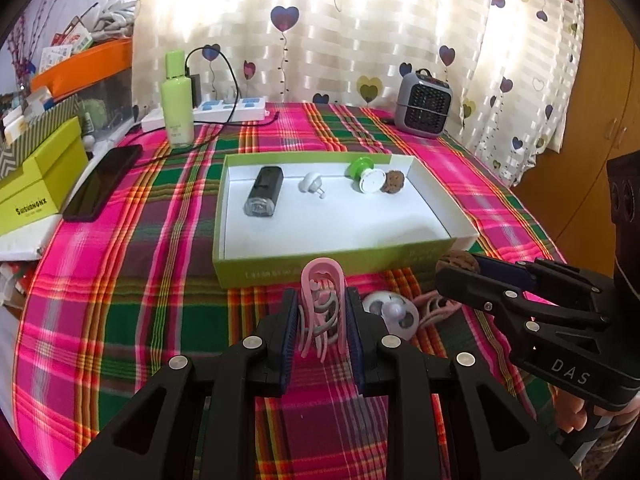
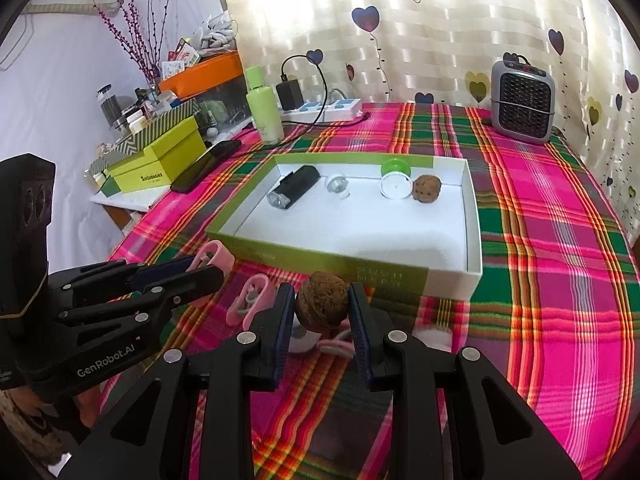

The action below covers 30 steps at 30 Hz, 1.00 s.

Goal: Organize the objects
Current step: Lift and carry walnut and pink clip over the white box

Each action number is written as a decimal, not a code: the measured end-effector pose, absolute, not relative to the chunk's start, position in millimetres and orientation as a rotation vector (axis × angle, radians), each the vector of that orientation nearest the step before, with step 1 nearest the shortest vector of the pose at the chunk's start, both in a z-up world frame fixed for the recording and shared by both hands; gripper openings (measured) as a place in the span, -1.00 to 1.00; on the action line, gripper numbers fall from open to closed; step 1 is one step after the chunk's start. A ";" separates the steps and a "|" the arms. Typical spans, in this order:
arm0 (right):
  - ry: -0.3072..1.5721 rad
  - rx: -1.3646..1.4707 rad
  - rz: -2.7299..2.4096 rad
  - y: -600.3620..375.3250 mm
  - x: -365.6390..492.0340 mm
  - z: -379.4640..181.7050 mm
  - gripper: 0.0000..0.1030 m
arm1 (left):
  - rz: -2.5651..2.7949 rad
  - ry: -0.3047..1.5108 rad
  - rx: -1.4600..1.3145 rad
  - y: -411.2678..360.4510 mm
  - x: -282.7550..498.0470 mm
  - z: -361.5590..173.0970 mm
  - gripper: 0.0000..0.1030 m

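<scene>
Four items are sitting in the open green-sided box (image 1: 336, 270), all along its far wall, well beyond both sets of jaws: black rectangular device (image 1: 264, 192), small white plug-like piece (image 1: 311, 182), green-and-white round container (image 1: 366, 176) lying on its side, and a brown walnut-like ball (image 2: 426, 188) touching that container. Box interior is white, near half bare.

Left gripper (image 1: 323, 320) is clenching a pink clip (image 1: 322, 300), pads pressing on both its sides, clip's loop end sticking out past the fingertips toward the box's near wall. Gripper is pointing down-forward at the plaid tablecloth (image 1: 160, 240), just short of the box.

Right gripper (image 2: 322, 316) is grasping a second brown walnut (image 2: 322, 299) between its pads, also angled down-forward, with the box's near wall just past the tips.

Below and between the two jaw sets, a white round item (image 1: 390, 314) and another pink clip (image 2: 248, 300) are lying on the cloth; probably more pink pieces under the right jaws, but the view is blocked.

A hand (image 1: 576, 420) is showing under the right gripper's body.
</scene>
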State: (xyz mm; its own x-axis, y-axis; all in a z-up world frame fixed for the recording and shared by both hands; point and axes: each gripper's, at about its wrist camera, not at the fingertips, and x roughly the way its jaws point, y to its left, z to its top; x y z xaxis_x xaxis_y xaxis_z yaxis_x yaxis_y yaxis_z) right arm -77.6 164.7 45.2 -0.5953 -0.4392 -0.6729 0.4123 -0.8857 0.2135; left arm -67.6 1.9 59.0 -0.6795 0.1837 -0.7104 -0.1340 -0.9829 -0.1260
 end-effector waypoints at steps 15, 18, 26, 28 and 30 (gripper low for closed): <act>-0.067 1.046 -2.448 158.4 -125.7 50.1 -0.44 | 2.732 -0.123 -1.163 -3.9 -112.1 64.4 -0.59; -0.056 1.051 -2.454 156.2 -136.3 49.2 -0.44 | 2.734 -0.125 -1.168 -5.1 -121.4 63.1 -0.59; -0.032 1.073 -2.463 152.5 -168.5 47.3 -0.44 | 2.723 -0.122 -1.205 -6.0 -146.5 53.8 -0.59; -0.033 1.092 -2.459 151.6 -177.1 44.1 -0.44 | 2.722 -0.114 -1.211 -4.8 -151.5 52.4 -0.59; -0.032 1.110 -2.460 151.0 -185.3 40.8 -0.44 | 2.716 -0.119 -1.219 -4.2 -157.0 50.2 -0.59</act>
State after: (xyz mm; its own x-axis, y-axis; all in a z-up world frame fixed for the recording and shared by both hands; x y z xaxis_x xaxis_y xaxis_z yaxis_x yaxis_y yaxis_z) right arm -185.3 151.0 40.8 -0.5818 -0.3999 -0.7082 0.3811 -0.9033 0.1970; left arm -157.0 -4.2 50.2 -0.6545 0.1797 -0.7344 -0.1146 -0.9837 -0.1386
